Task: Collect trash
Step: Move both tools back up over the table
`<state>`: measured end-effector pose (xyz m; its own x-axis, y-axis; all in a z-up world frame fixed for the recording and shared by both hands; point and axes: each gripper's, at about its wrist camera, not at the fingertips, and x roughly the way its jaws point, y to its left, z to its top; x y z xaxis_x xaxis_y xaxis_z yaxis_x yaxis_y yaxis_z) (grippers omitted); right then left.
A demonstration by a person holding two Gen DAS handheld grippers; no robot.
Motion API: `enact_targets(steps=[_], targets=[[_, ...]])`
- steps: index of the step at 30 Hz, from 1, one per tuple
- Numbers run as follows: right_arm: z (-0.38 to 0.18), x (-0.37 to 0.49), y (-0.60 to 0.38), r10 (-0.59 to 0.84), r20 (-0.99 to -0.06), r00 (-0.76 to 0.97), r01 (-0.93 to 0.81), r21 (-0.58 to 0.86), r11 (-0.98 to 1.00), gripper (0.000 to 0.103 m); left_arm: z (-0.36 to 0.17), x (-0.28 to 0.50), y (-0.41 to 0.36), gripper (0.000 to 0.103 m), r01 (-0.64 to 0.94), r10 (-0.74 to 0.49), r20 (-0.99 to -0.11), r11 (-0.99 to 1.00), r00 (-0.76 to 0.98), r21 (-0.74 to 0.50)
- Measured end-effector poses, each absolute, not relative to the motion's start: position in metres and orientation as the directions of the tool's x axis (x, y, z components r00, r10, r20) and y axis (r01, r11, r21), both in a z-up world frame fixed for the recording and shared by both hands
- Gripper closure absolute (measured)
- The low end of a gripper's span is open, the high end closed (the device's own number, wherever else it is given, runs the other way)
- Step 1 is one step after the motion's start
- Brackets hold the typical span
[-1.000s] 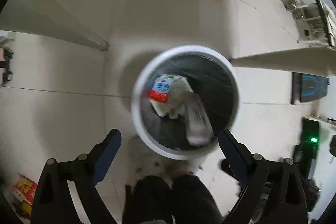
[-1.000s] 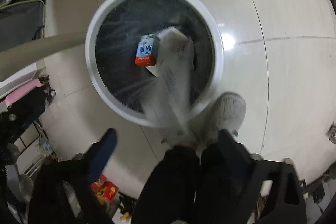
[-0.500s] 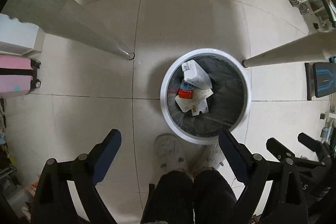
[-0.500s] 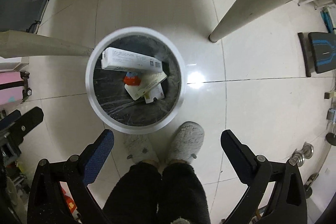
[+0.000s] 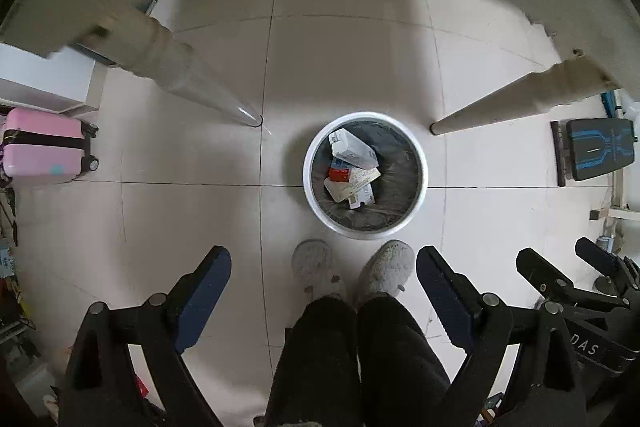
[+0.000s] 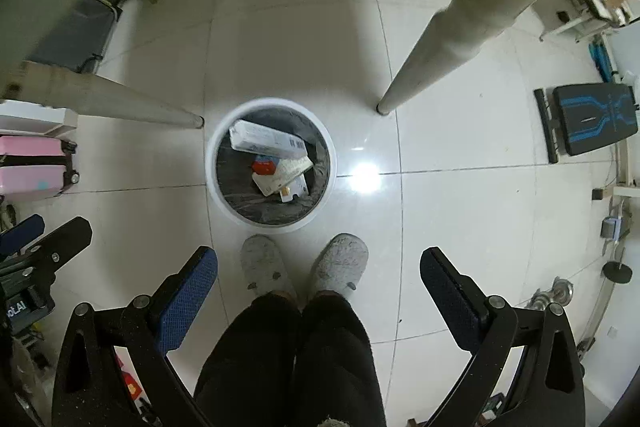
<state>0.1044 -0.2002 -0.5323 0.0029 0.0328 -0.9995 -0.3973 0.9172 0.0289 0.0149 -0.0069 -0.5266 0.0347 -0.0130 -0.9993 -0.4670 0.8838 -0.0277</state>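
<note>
Left wrist view: left gripper [image 5: 323, 269] spread wide, nothing between fingers, high above tiled floor [image 5: 180, 155]. White bin [image 5: 365, 175] with dark liner stood between two table legs, just ahead of grey slippers [image 5: 316, 269]. Inside bin: long white box [image 5: 352, 149], red carton [image 5: 339, 174], pale cards.

Right wrist view: right gripper [image 6: 319, 267] also spread wide, empty. Same bin [image 6: 271, 165] left of centre, white box [image 6: 267, 141] lying across top of red carton [image 6: 265, 167]. Pink suitcase [image 6: 30, 167] at left edge; exercise bench [image 6: 592, 125] at right.
</note>
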Motion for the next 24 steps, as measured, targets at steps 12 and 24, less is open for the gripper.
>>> enact_targets(steps=[12,24], targets=[[-0.377,0.065,-0.198,0.072,-0.996,0.048,-0.413,0.046,0.909,0.001,-0.413,-0.013,-0.005,0.008,-0.437,-0.012,-0.995,0.897,0.103,-0.056],[-0.262,0.109,-0.166,0.214,-0.973,0.090,-0.344,0.171,0.923,0.001,-0.313,0.030,0.048,0.008,-0.528,0.090,-0.958,0.847,0.273,-0.071]])
